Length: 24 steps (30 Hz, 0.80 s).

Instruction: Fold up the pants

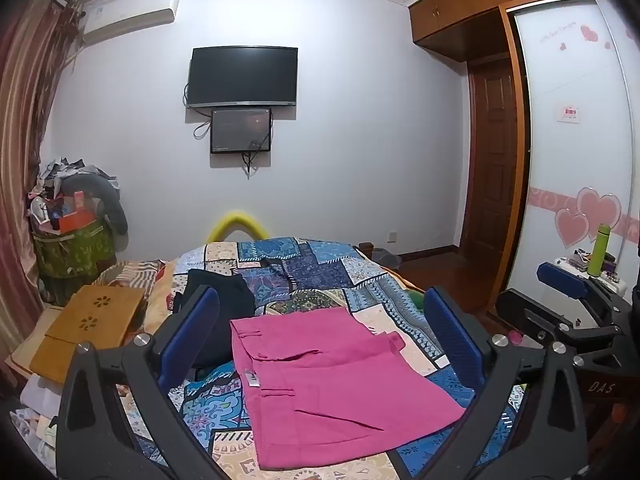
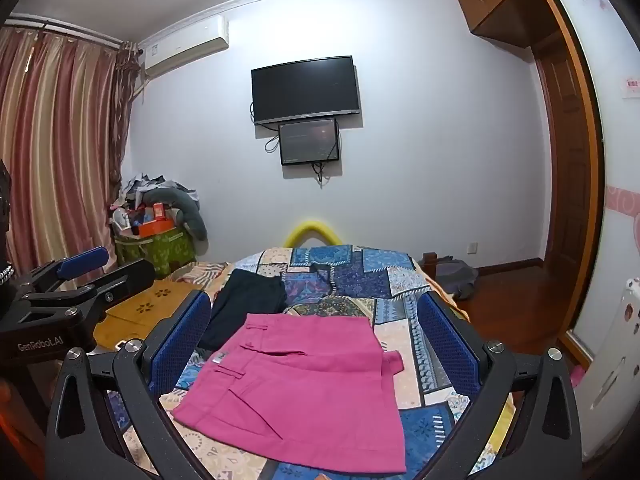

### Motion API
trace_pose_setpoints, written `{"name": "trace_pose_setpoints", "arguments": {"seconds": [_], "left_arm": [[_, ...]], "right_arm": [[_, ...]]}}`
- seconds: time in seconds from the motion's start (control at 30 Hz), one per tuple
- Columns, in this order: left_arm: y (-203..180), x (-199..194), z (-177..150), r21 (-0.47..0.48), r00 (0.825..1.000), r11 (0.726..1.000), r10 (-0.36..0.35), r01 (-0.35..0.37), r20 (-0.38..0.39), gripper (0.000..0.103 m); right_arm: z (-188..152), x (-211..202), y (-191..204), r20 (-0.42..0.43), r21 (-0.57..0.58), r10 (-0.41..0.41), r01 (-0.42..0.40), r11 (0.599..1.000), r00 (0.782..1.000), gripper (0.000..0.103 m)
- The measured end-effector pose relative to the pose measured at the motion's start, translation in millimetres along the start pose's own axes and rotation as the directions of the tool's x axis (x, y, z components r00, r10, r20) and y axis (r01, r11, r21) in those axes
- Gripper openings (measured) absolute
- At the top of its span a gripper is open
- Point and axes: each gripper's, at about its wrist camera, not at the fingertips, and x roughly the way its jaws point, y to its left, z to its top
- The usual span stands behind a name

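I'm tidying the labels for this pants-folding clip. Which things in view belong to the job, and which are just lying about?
Job: pink pants, folded on the patchwork bedspread; left gripper and right gripper, both open and empty.

Lying about: dark garment, wooden lap desk, green bottle, wall TV.

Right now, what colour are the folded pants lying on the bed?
Bright pink pants, on the patchwork bedspread; clearest in the right wrist view.

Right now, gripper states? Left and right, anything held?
Left gripper: open, holding nothing, above the pink pants.
Right gripper: open, holding nothing, also above the pants.
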Motion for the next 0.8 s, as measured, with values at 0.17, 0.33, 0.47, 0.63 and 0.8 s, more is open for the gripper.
{"name": "trace_pose_setpoints", "arguments": {"seconds": [0.17,0.33,0.47,0.63,0.8], "left_arm": [[-0.2,-0.2,0.5,0.002,1.000,1.000,0.005,-0.005,0.000,0.103],[-4.3,3.6,-2.7,0.000,1.000,1.000,0.005,-0.005,-0.002,0.103],[-1.7,5.5,-4.7,-0.003,1.000,1.000,0.005,-0.005,-0.002,0.103],[-5.2,6.5,-7.7,-0.002,1.000,1.000,0.005,-0.005,0.000,0.103],[-2.7,5.9,-6.0,-0.005,1.000,1.000,0.007,-0.007,0.003,0.103]], "right_arm": [[-0.4,0.0,0.6,0.001,0.005,0.000,0.000,1.000,1.000,0.103],[-0.7,-0.4,1.5,0.001,0.003,0.001,-0.001,1.000,1.000,0.103],[-0.6,-0.3,1.6,0.000,0.004,0.000,0.000,1.000,1.000,0.103],[-0.5,-0.3,2.3,-0.002,0.003,0.001,-0.001,1.000,1.000,0.103],[-0.3,-0.3,1.7,-0.002,0.002,-0.001,0.001,1.000,1.000,0.103]]}}
